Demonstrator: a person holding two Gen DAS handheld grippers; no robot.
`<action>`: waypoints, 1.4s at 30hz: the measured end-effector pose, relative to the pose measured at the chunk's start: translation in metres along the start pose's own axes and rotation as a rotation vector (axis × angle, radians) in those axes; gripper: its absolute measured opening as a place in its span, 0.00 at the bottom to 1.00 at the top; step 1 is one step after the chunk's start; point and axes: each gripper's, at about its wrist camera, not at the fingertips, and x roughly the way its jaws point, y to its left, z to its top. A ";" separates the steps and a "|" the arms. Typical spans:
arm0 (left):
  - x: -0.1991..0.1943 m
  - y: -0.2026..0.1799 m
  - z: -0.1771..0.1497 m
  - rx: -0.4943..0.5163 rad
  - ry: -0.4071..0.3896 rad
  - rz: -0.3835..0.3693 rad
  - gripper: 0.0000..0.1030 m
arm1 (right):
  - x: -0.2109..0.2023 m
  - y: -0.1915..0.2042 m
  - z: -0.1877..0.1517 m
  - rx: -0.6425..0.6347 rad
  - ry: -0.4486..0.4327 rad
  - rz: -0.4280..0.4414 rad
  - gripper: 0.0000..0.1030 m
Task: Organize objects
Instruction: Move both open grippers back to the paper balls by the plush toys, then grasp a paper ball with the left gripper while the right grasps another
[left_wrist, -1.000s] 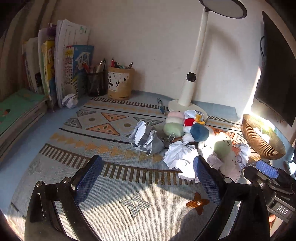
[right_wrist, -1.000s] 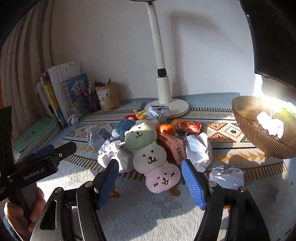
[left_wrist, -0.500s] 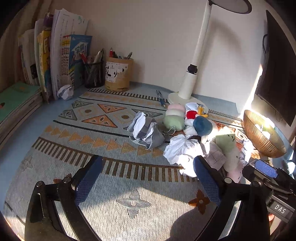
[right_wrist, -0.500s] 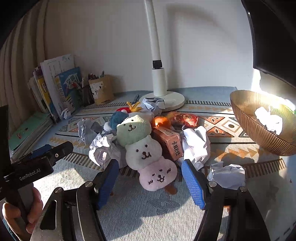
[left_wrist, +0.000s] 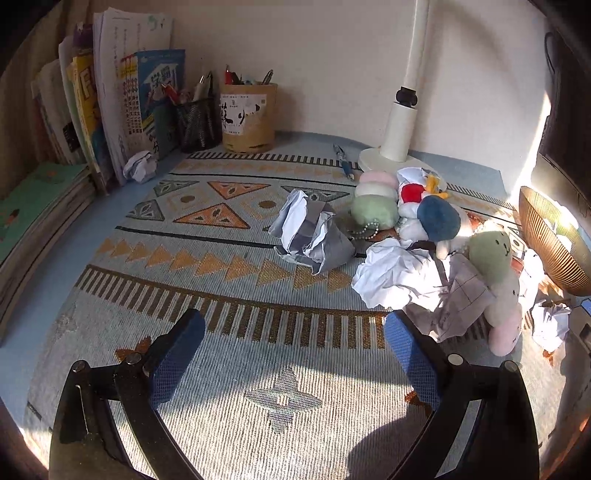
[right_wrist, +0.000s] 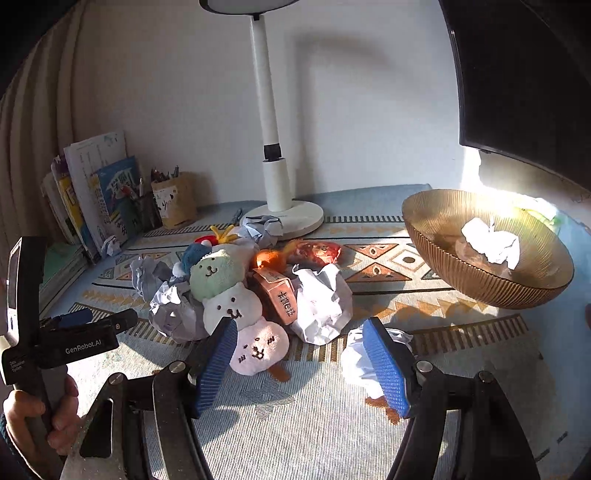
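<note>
paper ball (right_wrist: 356, 360) half-hidden by right gripper (right_wrist: 301, 363) | bowl (left_wrist: 546, 240) cut off

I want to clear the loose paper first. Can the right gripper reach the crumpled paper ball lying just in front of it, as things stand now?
Probably yes. The right gripper is open and empty, and the crumpled paper ball lies on the mat beside its right finger, apart from the toy pile, with nothing in between.

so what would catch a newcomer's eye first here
The heap of plush toys and crumpled paper mid-mat, topped by the three-ball bear plush lying just beyond the open right claw. To the right stands the sunlit gold bowl holding a paper ball. The white lamp rises behind the heap.
</note>
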 end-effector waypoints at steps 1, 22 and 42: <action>0.000 -0.002 0.000 0.010 -0.001 0.007 0.96 | -0.003 -0.007 0.001 0.002 0.000 -0.011 0.67; 0.074 0.015 0.071 0.056 0.157 -0.320 0.95 | 0.064 -0.064 -0.005 0.143 0.322 0.055 0.67; 0.026 0.014 0.065 0.064 0.009 -0.333 0.37 | 0.028 -0.064 -0.001 0.156 0.232 0.065 0.46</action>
